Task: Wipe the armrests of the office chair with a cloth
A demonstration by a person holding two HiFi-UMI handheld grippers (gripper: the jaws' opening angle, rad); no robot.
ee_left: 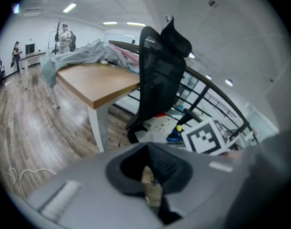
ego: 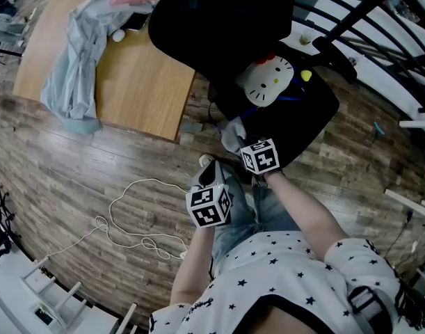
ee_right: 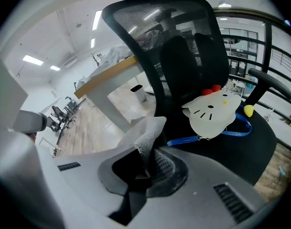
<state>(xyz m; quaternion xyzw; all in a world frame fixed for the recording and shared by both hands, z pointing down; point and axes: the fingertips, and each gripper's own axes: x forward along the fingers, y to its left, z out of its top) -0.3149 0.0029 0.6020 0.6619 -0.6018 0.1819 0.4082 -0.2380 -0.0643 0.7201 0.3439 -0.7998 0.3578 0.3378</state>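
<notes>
Right gripper (ee_right: 141, 171): jaws clamped on one edge of the cloth (ee_right: 147, 133), which stands up from them in a limp fold. Left gripper (ee_left: 152, 184): jaws drawn together with nothing identifiable held; only a tan sliver shows at the gap, probably floor.

The cloth hangs just short of the office chair (ee_right: 183, 46), near the seat's front edge, not yet on an armrest (ee_right: 271, 84).

Assessment: the cloth is light, soft, open-textured and shapeless, so it will drag and bunch rather than slide flat. I judge the present edge grip adequate, though a fuller bite into a folded wad would press better. The armrest looks hard and smooth, and the chair may swivel or roll under pressure, so my free gripper could steady it. A cat-face fan (ee_right: 212, 111) lies loose on the seat
</notes>
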